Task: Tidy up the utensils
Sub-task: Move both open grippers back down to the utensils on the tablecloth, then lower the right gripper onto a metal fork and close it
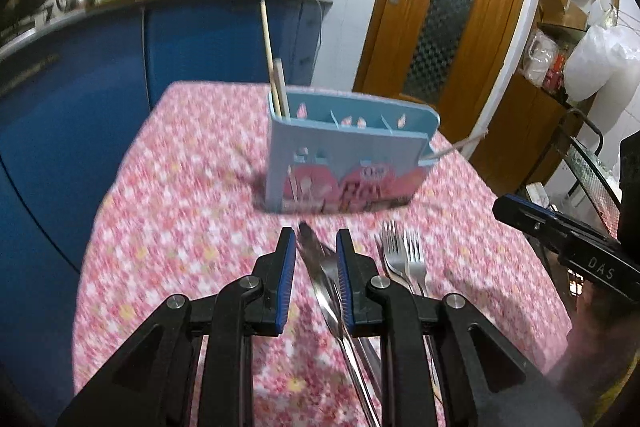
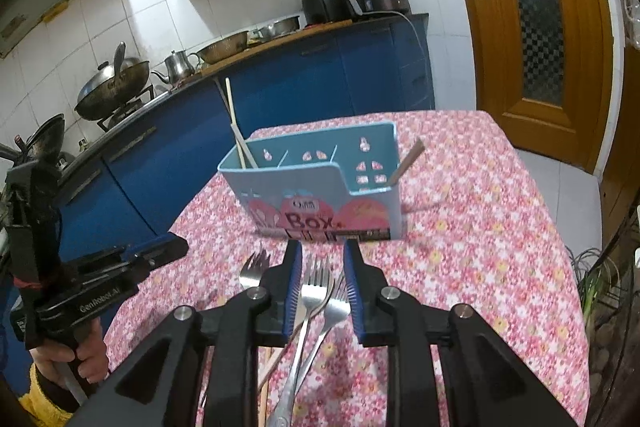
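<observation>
A light-blue utensil box [image 1: 344,163] [image 2: 320,195] with dividers stands upright on the pink floral tablecloth [image 1: 180,207]. Pale chopsticks [image 1: 272,67] [image 2: 236,131] stick up from its left compartment, and a brown stick [image 2: 408,159] leans out of its right side pocket. My left gripper [image 1: 316,247] is open, low over a table knife [image 1: 320,267] that lies between its fingers. Two forks [image 1: 400,255] lie just to its right. My right gripper [image 2: 323,259] is open above forks [image 2: 316,283] lying on the cloth, with another fork [image 2: 252,267] to their left.
A loose chopstick [image 2: 272,367] lies under the right gripper's left finger. A person's hand [image 2: 72,359] holds the left tool at the left edge. Behind the table run blue kitchen cabinets [image 2: 280,75] with pots. A wooden door [image 2: 532,27] is to the right.
</observation>
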A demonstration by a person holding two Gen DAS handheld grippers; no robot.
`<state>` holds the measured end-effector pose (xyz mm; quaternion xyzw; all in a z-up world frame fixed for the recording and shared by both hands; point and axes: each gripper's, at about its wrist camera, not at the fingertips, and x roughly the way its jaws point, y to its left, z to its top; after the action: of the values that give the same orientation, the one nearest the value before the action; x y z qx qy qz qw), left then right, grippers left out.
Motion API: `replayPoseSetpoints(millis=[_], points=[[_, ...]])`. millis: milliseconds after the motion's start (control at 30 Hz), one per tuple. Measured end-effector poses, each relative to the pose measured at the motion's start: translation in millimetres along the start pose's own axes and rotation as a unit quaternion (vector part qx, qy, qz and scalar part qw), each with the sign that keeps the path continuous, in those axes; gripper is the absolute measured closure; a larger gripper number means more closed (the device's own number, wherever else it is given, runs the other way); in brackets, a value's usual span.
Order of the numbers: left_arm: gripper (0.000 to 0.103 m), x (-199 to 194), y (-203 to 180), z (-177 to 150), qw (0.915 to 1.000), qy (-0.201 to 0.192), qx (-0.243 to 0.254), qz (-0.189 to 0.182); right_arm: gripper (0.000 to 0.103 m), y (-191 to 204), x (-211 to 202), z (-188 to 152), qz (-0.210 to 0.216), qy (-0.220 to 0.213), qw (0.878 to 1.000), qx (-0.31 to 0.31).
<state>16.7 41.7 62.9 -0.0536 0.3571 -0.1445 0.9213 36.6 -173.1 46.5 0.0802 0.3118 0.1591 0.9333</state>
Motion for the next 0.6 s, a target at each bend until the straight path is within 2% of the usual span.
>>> replayPoseSetpoints(millis=[367, 600], points=[[0.084, 28, -5, -22, 0.9980, 0.063, -0.001, -0.005, 0.076, -6, 12, -16, -0.004, 0.033, 0.999, 0.007], [0.084, 37, -10, -27, 0.9966, 0.082, 0.007, -0.001, 0.076, -9, 18, -24, -0.004, 0.048, 0.999, 0.010]])
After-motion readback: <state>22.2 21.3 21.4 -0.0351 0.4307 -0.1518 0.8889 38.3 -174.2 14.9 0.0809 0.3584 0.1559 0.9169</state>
